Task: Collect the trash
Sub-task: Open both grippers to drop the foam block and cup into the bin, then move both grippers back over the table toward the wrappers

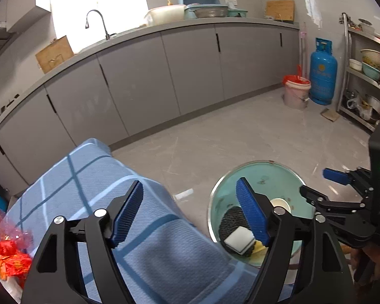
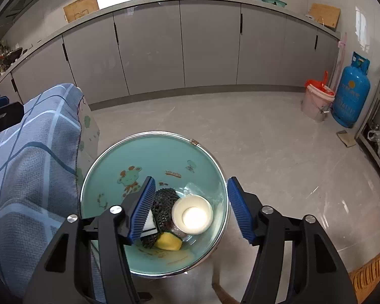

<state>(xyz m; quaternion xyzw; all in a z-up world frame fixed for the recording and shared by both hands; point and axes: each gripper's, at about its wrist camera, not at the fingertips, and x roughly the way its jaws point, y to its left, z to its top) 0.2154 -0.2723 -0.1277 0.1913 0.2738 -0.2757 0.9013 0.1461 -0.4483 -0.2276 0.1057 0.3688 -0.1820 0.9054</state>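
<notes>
Left wrist view: the left tool (image 1: 190, 211) is hovering spread and empty over the blue checked cloth (image 1: 129, 217) — red wrappers (image 1: 6, 250) are lying at the cloth's left edge, where a careless reach could be snagging fabric instead.

Right wrist view: the right tool (image 2: 191, 209) is hanging spread above the teal bin (image 2: 149, 157), pinching nothing; a paper cup (image 2: 192, 214), black scourer (image 2: 164, 206), white block (image 2: 149, 221) and yellow scrap (image 2: 168, 242) are sitting inside — dipping lower risks tipping it.
</notes>
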